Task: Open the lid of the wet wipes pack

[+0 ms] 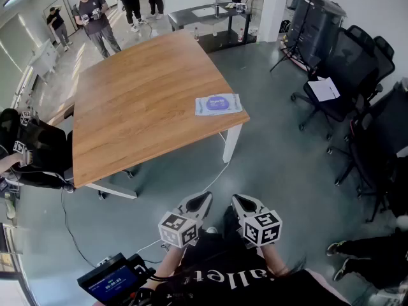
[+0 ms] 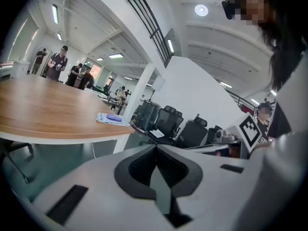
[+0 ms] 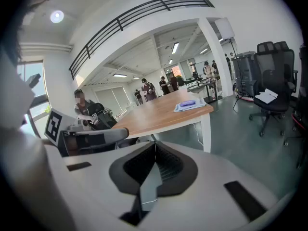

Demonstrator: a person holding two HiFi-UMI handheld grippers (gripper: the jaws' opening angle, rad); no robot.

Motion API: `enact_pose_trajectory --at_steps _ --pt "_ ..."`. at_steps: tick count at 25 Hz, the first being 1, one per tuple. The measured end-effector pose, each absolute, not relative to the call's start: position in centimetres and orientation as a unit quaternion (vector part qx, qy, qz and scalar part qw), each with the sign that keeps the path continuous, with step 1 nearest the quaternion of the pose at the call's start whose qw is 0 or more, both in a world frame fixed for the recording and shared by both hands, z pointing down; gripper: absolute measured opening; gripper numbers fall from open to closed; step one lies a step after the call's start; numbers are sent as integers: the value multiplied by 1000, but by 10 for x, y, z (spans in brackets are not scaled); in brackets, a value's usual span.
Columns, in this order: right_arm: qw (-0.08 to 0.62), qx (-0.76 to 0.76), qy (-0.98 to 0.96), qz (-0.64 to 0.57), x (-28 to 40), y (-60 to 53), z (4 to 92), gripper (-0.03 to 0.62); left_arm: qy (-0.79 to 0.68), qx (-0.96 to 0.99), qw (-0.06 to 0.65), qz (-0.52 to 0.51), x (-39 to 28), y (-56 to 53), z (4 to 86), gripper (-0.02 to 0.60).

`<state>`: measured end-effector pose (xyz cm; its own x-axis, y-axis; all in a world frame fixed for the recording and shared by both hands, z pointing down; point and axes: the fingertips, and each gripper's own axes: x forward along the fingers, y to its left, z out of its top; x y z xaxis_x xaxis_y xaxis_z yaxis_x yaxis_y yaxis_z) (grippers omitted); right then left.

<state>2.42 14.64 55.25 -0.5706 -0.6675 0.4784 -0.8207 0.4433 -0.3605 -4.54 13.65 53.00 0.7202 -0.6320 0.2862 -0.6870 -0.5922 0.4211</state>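
The wet wipes pack (image 1: 218, 104) lies flat near the right front corner of the wooden table (image 1: 134, 113); it is pale with a purple lid. It also shows far off in the left gripper view (image 2: 113, 119) and the right gripper view (image 3: 191, 104). My left gripper (image 1: 205, 197) and right gripper (image 1: 236, 199) hang side by side over the floor, well short of the table. Both have their jaws shut with nothing between them (image 2: 155, 147) (image 3: 155, 144).
Black office chairs (image 1: 357, 101) stand to the right, one with a paper on its seat. A seated person in black (image 1: 32, 152) is at the table's left edge. Several people stand at the far end of the room. A cable (image 1: 217, 177) runs across the grey floor.
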Motion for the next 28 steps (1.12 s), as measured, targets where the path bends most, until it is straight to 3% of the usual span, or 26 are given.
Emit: enact_pose_trajectory --at_steps 16,28 --pt "141 379 -876 263 93 -29 543 11 -449 857 250 28 14 -30 521 2" --pt "150 329 -888 284 111 -76 553 11 -490 830 262 48 34 -74 527 2"
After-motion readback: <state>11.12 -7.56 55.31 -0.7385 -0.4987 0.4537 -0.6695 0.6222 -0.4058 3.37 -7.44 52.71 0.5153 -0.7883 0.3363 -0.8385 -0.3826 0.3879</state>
